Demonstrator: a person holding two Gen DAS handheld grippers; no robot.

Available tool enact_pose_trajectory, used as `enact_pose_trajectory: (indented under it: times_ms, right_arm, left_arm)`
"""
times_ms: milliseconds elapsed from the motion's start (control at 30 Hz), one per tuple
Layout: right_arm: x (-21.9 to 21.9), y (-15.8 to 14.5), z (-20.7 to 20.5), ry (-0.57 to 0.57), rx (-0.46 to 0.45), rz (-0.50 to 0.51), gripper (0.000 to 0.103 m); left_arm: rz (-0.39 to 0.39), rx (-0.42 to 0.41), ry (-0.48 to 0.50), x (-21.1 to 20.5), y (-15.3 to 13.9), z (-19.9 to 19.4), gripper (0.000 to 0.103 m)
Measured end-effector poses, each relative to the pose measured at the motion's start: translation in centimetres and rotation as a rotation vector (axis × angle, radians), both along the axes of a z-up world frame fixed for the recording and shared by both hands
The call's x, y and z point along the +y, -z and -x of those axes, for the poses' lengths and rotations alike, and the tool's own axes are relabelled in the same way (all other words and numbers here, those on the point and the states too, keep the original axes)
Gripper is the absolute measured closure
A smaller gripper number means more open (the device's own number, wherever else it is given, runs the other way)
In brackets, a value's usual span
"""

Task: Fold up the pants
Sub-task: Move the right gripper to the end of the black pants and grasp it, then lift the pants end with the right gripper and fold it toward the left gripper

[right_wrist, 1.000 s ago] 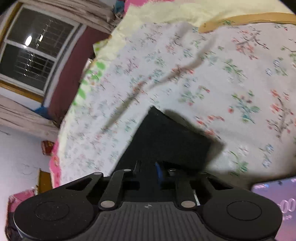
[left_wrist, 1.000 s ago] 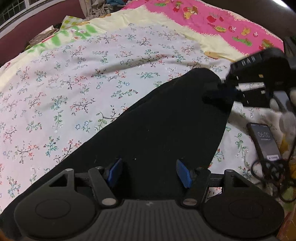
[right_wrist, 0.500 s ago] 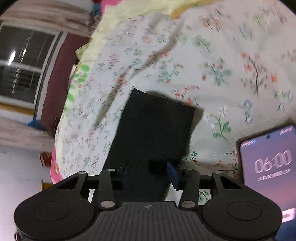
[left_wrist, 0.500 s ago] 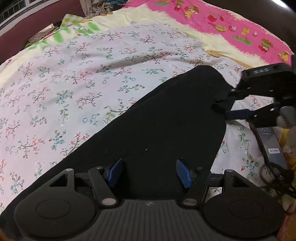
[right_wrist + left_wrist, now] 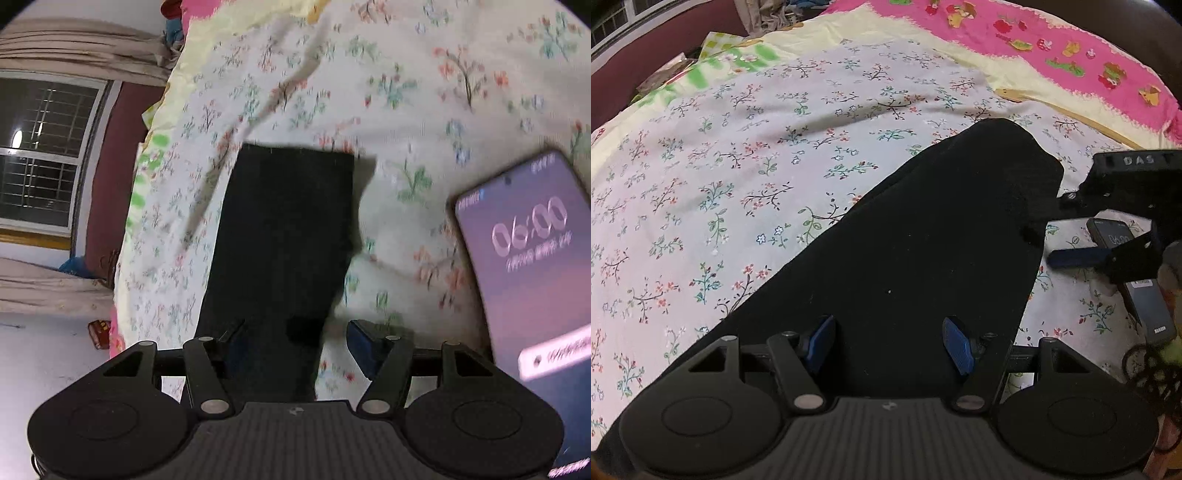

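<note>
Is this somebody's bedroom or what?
Probably a bedroom, yes. Black pants lie on a flowery bedsheet with a pink blanket at its far edge. There is a window with curtains, and a phone rests on the bed.

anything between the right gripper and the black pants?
Nothing visible. The right gripper, fingers just opened, sits right at the edge of the black pants, cloth partly between them. The phone lies off to the side.

Two close, downward wrist views, black pants [image 5: 923,240] shared.
</note>
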State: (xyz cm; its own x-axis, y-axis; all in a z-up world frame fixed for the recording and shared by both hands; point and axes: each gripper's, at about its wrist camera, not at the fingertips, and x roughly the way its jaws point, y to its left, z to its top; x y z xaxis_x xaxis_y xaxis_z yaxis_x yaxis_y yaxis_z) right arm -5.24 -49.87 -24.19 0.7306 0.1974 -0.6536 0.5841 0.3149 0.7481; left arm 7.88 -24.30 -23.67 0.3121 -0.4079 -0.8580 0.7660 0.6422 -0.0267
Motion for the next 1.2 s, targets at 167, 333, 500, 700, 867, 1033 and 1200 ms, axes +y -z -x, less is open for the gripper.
enact_pose_trajectory:
  times_ms: [167,333,500,700,867,1033,1200]
  right_arm:
    - [0.6,1.6,-1.0,0.037,-0.039,0.007,0.054]
    - [-0.2,2.4,-0.2,0.169,-0.134,-0.003,0.055]
    - [-1.6,1.5,-1.3,0.211,-0.278,0.026,0.054]
    - [-3.6,3.5,-2.5,0.206,-0.218,-0.029,0.083]
    - [-3.5,1.0,-2.5,0.126,-0.262,-0.003,0.103]
    - [-0.8,-3.7,-5.1,-0.026,-0.368,0.036,0.103]
    - [4.5,-7.4,-7.9,-0.254,-0.428,0.018,0.103]
  left_arm:
    - [-0.013,-0.005,0.024,0.1,0.1,0.1,0.03]
    - [-0.018,-0.005,0.062,0.3,0.2,0.6,0.03]
    - [-0.024,-0.009,0.086,0.2,0.2,1.1,0.03]
    - [-0.014,-0.003,0.062,0.3,0.4,1.3,0.029]
    - [0.017,0.018,0.017,0.9,0.6,1.0,0.029]
    - [0.042,0.014,-0.033,2.3,0.1,0.8,0.029]
    - [0.069,0.01,-0.108,5.9,-0.5,1.3,0.029]
